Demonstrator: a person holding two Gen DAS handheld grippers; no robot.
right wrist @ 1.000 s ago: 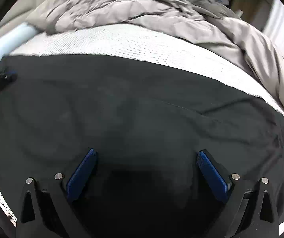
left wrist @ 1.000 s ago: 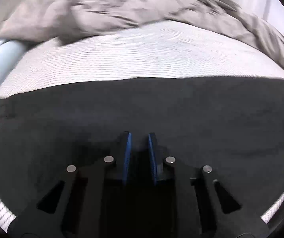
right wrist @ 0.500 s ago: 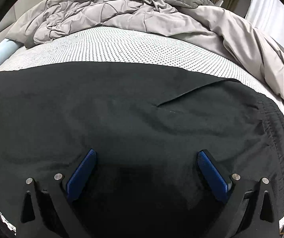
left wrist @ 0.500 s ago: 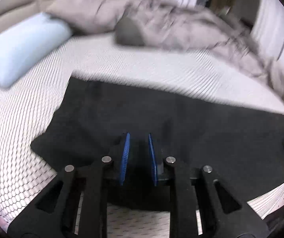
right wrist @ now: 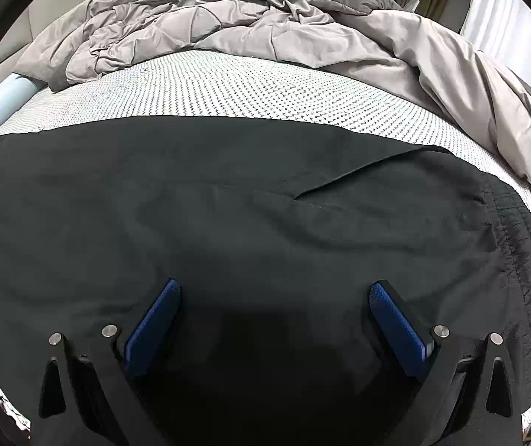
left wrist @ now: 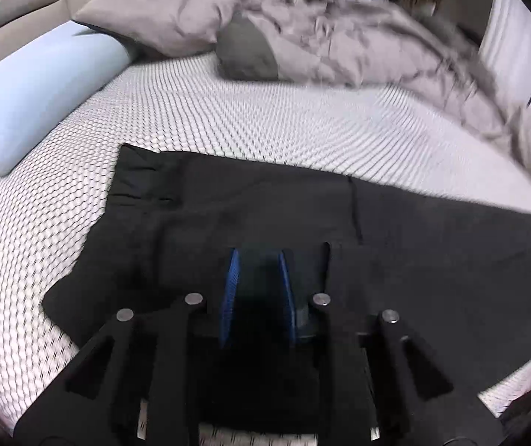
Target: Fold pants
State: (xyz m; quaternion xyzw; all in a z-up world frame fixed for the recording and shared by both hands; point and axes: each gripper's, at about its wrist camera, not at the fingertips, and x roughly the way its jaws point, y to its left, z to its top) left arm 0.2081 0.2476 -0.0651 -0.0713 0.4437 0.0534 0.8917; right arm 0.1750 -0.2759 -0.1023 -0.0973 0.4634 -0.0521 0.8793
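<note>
The black pants (right wrist: pixel 250 208) lie spread flat across the bed (right wrist: pixel 250 85), near a rumpled grey blanket (right wrist: pixel 302 26). The left gripper (left wrist: pixel 257 260) has its jaws narrowed on a fold of the pants, lifted near the leg end. The right gripper (right wrist: pixel 273 290) hangs over the cloth with jaws wide.

I see black pants (right wrist: pixel 228 223) with no pattern, lying on a white mattress cover (right wrist: pixel 250 85) printed with a fine dark honeycomb mesh. At the far side my cameras show a plain taupe-grey duvet (right wrist: pixel 265 26), and at far left a pale blue pillow (left wrist: pixel 39 93). Both grippers are black with blue pads (right wrist: pixel 154 319).
</note>
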